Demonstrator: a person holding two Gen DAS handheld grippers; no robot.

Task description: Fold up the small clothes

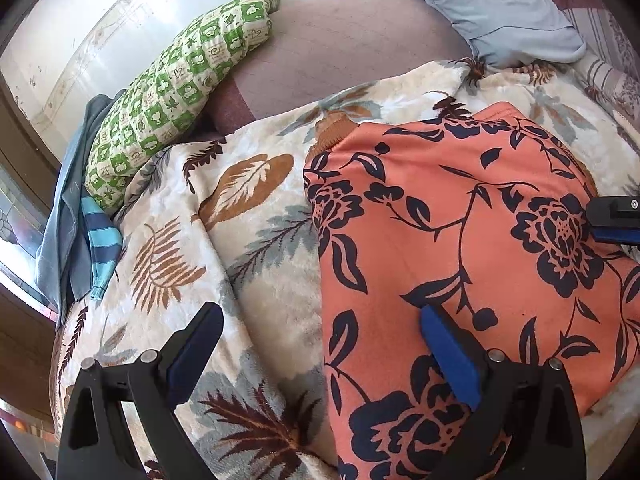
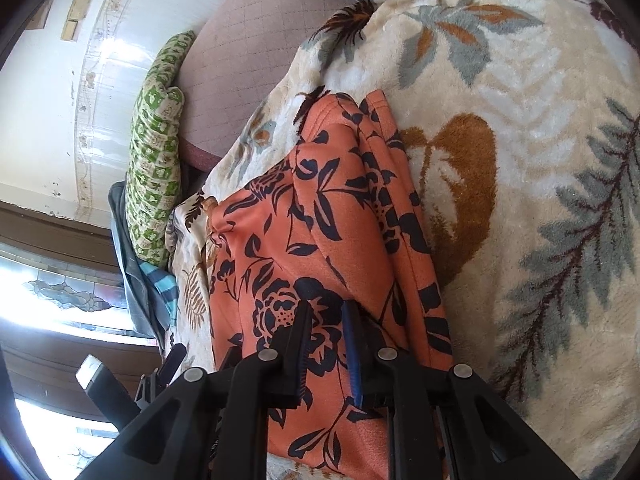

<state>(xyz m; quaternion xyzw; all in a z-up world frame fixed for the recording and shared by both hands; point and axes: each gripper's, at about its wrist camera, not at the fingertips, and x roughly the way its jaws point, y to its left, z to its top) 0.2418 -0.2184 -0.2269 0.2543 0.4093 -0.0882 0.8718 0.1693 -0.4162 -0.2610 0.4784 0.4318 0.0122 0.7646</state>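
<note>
**Ana:** Across the left wrist view, what lies under the camera?

**Ben:** An orange floral garment (image 1: 452,240) lies on a cream leaf-print blanket (image 1: 256,248), filling the right half of the picture. The left gripper (image 1: 320,320) hangs over the garment's left edge with its jaws spread wide and nothing pinched; one blue-padded finger is over the blanket, the other over the orange cloth.

**Ana:** Anything else there?

**Ben:** At the right edge the tip of the right gripper (image 1: 612,220) meets the garment. Up left, a green patterned pillow (image 1: 176,92) leans by the wall, with a grey-blue cloth (image 1: 64,216) and a blue striped piece (image 1: 102,236) just beside it. A pale blue pillow (image 1: 500,8) lies at the top, on a mauve quilted sheet (image 1: 352,40).

**Ana:** And the right wrist view?

**Ben:** The same orange floral garment (image 2: 320,216) runs up the middle, lying doubled with a hemmed edge along its right side, on the blanket (image 2: 520,160). The right gripper (image 2: 326,320) has its jaws drawn close together with a fold of the orange cloth pinched between the pads.

**Ana:** And the other tool?

**Ben:** The left gripper (image 2: 168,364) shows only partly at the lower left, beside the garment's edge. The green patterned pillow (image 2: 156,168) lies along the wall at left.
</note>
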